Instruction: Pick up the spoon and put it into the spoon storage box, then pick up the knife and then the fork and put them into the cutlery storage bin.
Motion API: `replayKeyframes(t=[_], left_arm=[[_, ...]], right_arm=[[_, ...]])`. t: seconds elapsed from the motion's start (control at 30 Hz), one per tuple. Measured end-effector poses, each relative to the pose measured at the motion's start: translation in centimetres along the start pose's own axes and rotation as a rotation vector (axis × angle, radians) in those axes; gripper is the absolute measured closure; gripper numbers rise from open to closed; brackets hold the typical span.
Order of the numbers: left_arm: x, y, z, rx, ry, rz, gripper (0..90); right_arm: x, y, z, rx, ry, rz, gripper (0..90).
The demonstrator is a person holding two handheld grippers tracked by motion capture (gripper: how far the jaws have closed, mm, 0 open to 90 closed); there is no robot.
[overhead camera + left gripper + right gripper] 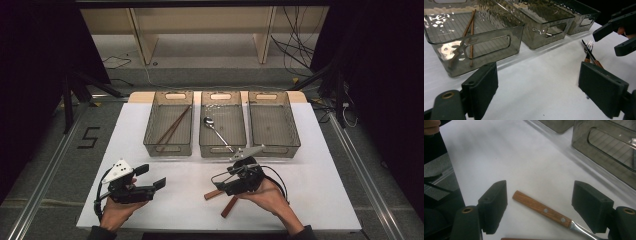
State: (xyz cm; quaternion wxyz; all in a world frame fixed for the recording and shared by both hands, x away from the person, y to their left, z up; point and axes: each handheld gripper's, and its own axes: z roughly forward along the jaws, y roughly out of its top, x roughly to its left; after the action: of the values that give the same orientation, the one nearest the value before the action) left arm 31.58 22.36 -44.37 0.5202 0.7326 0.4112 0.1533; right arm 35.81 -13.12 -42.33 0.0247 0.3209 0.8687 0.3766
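Two wooden-handled utensils lie on the white table (310,190) near its front: a fork (589,46) and a knife (584,45) side by side, handles (214,195) (230,206) angled apart. My right gripper (218,183) hovers just over them, open, and one riveted wooden handle (541,210) lies on the table between its jaws, untouched. A second handle (516,239) peeks in at the bottom edge. My left gripper (152,176) is open and holds nothing, off to the left of the utensils (537,75).
Three clear plastic bins stand in a row at the back. The left bin (150,125) holds brown chopsticks (172,127), the middle bin (243,127) a metal spoon (216,131), and the right bin (295,130) nothing. Dark floor surrounds the table.
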Motion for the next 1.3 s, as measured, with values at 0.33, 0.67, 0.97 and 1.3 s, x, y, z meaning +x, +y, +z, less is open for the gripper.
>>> replayKeyframes(t=[0.33,0.67,0.97,1.3], left_arm=[[0.0,0.1,0.1,0.001,-0.002,-0.001,15.7],[0.0,0.1,0.0,-0.001,-0.007,-0.001,15.7],[0.0,0.1,0.1,-0.005,-0.009,-0.005,15.7],[0.1,0.1,0.0,-0.005,-0.007,-0.001,15.7]], right_arm=[[0.3,-0.8,0.6,0.016,0.017,0.004,30.2],[0.9,-1.3,1.2,0.041,0.027,-0.006,36.8],[1.3,-2.2,1.8,0.084,0.037,-0.016,53.0],[1.5,-3.1,2.2,0.130,0.012,-0.036,80.7]])
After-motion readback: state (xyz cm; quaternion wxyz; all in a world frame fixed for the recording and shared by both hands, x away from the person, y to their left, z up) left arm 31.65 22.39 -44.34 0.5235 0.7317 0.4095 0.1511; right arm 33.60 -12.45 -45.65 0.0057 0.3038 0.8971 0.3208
